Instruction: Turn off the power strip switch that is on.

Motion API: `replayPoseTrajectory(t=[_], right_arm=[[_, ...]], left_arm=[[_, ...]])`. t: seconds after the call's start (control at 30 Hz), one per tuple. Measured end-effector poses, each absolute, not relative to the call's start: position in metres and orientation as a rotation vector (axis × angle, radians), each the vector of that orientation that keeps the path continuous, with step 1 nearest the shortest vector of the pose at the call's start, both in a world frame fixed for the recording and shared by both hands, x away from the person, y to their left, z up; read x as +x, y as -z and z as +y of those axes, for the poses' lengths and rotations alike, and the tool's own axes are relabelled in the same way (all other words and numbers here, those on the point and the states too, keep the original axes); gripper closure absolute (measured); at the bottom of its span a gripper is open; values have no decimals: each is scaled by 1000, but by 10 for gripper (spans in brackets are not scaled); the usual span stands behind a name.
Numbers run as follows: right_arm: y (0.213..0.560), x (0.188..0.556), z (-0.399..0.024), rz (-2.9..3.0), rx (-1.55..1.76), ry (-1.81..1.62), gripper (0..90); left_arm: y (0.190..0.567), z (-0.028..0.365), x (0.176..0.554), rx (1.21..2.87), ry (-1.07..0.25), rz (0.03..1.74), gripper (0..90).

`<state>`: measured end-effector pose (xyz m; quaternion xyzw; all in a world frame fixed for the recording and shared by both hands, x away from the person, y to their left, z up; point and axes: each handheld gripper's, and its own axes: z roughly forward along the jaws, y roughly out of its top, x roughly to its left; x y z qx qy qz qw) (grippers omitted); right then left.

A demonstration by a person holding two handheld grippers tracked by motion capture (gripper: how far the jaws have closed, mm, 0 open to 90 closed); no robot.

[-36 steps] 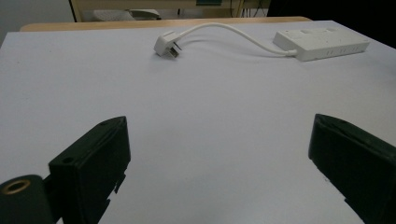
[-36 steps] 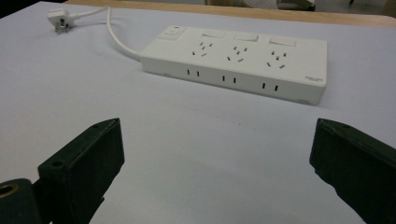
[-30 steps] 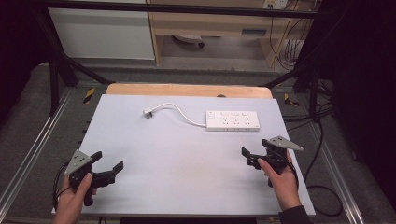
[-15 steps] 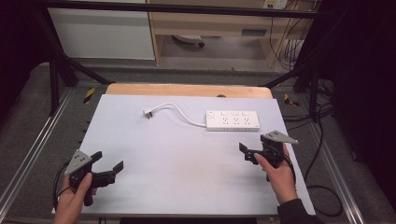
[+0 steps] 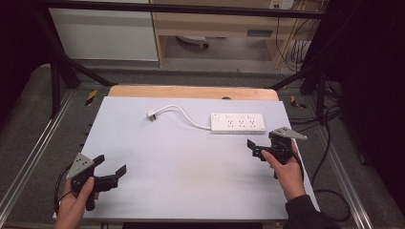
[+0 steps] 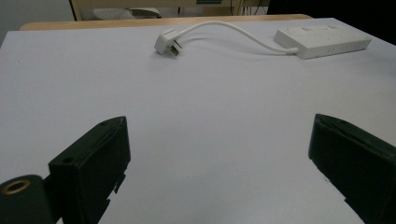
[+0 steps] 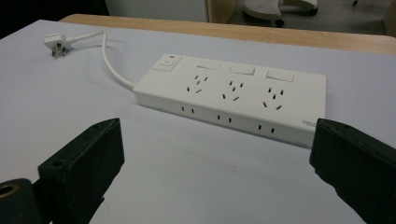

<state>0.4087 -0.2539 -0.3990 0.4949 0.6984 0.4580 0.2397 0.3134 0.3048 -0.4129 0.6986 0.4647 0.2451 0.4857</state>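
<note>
My right gripper (image 5: 261,147) hovers over the white table top (image 5: 191,162) with its jaws spread wide and nothing between them. In the right gripper view the power strip (image 7: 233,95) lies just ahead of those jaws, near but apart from them, and bare table fills the gap up to it. Its long axis runs across my line of sight, roughly from jaw to jaw, socket face up. The end with the switch (image 7: 167,63) sits toward my left jaw, and the far end reaches close to my right jaw. From the switch end the white cord (image 7: 109,60) curves away ahead and to the left, ending in the plug (image 7: 53,43), which lies flat on the table.

My left gripper (image 5: 107,174) is also wide open and empty, low over the near left part of the table. In the left gripper view there is broad bare surface between and ahead of my jaws. The plug (image 6: 167,44) lies far ahead, a little left of centre, prongs pointing toward my right jaw's side. The strip (image 6: 322,41) is far ahead beyond my right jaw.

The table's far edge meets a wooden strip (image 5: 191,91) behind the power strip. Its right edge runs close beside my right hand (image 5: 286,171).
</note>
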Motion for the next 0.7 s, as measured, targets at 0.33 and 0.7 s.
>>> replayPoseTrajectory(t=[0.33,0.7], right_arm=[[390,424,-248,1966,1363,-1206,64],[378,443,-244,2028,1325,-1139,123]], left_arm=[[413,305,314,1701,-595,1135,54],[414,305,314,1703,-588,1140,54]])
